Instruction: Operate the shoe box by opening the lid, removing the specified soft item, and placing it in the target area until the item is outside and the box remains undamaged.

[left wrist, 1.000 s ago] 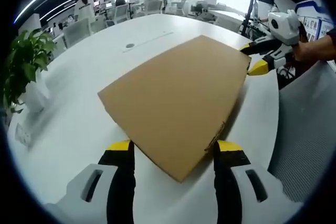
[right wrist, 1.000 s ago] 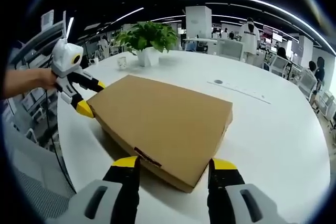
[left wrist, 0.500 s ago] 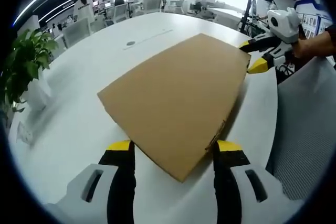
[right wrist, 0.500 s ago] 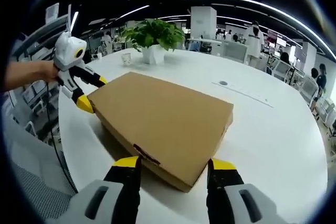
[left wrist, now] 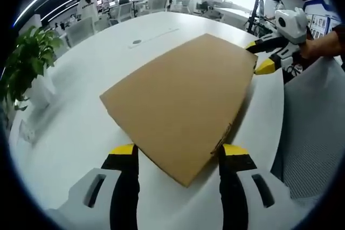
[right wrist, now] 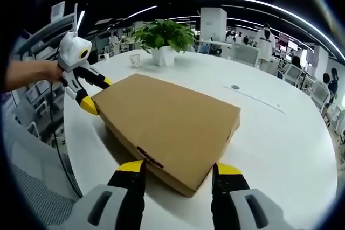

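The shoe box (left wrist: 180, 98) is flat brown cardboard with its lid down, lying on a round white table (left wrist: 81, 127). My left gripper (left wrist: 179, 152) is open, and the box's near corner pokes in between its yellow-tipped jaws. At the opposite corner my right gripper (left wrist: 259, 56) is held by a hand, its jaws spread either side of the box edge. In the right gripper view the same box (right wrist: 170, 122) lies lid down, with my right gripper (right wrist: 178, 168) open around its near corner and my left gripper (right wrist: 97, 94) open at the far left corner. No soft item shows.
A potted plant (left wrist: 27, 63) (right wrist: 164, 36) and a white cup (right wrist: 135, 59) stand near the table's edge. A grey mesh chair (left wrist: 312, 133) (right wrist: 27, 187) sits close beside the table. Bare tabletop (right wrist: 280, 133) stretches beyond the box. Desks, chairs and people fill the background.
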Demonstrator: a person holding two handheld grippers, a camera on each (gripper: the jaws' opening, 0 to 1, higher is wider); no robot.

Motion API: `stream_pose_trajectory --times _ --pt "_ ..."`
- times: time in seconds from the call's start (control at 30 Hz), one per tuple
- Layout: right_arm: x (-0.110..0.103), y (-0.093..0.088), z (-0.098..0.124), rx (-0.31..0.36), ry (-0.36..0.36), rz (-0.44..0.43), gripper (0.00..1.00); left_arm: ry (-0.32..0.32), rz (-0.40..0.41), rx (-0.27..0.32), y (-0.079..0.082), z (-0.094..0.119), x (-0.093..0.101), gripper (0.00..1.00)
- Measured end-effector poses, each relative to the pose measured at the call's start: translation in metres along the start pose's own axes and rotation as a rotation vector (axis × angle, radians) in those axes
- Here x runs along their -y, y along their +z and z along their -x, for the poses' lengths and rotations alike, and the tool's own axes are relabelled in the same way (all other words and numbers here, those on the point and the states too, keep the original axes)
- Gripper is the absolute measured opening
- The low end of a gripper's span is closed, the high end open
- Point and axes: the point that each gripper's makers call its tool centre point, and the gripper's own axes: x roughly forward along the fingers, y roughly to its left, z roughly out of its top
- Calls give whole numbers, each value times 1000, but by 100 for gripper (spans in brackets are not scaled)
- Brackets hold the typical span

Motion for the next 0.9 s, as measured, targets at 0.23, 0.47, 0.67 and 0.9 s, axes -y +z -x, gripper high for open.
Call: stream_pose_trajectory --times 0.23,0.47,0.67,0.9 --pt "-9 1 -2 3 10 7 44 4 5 -3 -8 6 -3 58" --pt "-17 1 -2 3 29 29 43 2 4 -12 -14 11 -6 58" --pt "-23 1 -3 4 43 40 43 2 4 -15 -18 15 -8 58" --pt "-30 2 -3 5 58 53 42 3 7 -12 -25 20 -11 58"
